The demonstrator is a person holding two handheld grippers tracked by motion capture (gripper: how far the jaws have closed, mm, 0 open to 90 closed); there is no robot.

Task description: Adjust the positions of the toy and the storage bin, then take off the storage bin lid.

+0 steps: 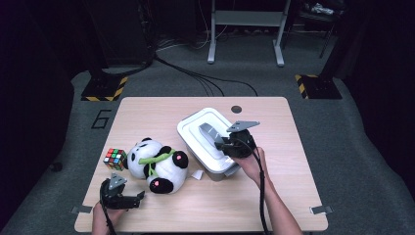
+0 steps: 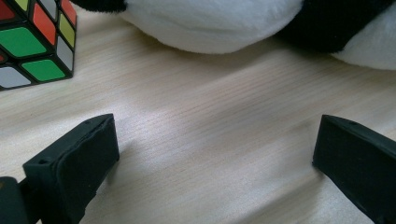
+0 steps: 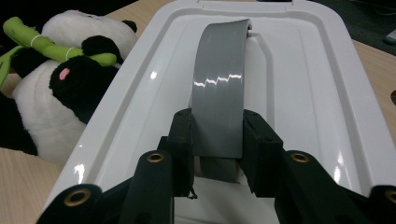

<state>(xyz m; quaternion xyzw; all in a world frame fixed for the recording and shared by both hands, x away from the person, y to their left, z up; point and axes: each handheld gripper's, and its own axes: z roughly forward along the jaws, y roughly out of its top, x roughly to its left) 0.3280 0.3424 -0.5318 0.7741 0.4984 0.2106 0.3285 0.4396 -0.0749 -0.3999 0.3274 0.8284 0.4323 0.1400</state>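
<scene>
- The white plastic box (image 1: 208, 142) sits right of centre on the pale wood-grain worktop (image 1: 274, 196), its glossy ribbed lid (image 3: 299, 70) on, rounded corners.
- A smooth grey curved handle (image 3: 219, 93) arches over the lid.
- The right gripper (image 3: 217, 140) pinches that handle.
- The left gripper (image 2: 215, 154) is spread above bare wood, near a fuzzy plush panda (image 1: 156, 164) and colourful puzzle cube (image 1: 114, 158).

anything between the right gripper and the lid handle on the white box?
No, nothing visible. The right gripper is shut on the grey handle of the white box lid, jaws pressed on both its sides. The panda plush lies beside the box, left in the high view.
</scene>
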